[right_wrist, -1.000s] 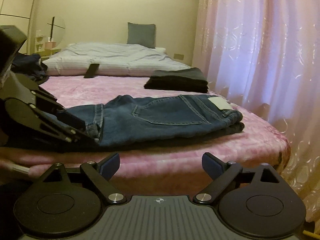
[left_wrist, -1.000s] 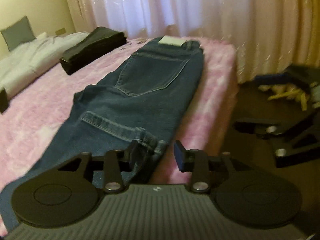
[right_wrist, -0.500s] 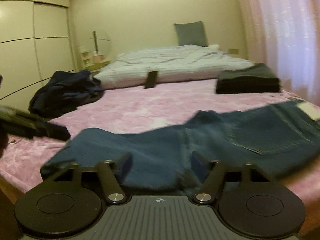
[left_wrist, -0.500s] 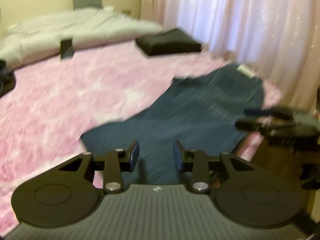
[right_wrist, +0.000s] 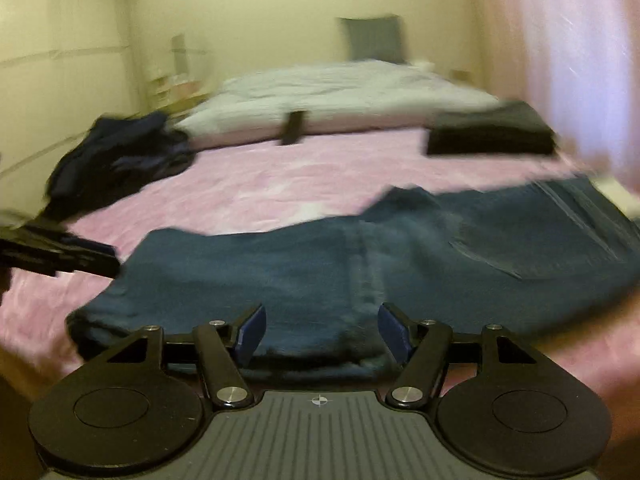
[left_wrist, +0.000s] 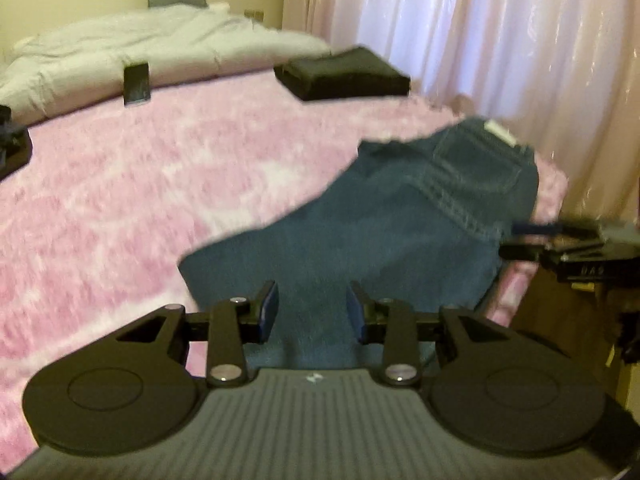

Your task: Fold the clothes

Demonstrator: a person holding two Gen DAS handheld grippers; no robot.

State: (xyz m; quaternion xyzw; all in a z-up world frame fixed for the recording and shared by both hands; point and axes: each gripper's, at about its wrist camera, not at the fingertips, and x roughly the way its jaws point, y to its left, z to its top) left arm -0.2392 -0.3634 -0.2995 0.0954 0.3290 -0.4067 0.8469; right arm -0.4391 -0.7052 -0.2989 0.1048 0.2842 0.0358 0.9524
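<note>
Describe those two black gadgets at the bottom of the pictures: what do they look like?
Both are alike: the left gripper and right gripper have a ribbed grey body with a small round emblem, two black round discs, black linkage arms with silver pivots, and blue-padded fingertips.

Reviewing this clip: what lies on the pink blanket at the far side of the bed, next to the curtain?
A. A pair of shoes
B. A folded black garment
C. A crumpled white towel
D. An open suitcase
B: a neatly folded black garment sits flat on the pink blanket right beside the curtain, beyond the blue jeans; the right wrist view shows the same dark stack.
</note>
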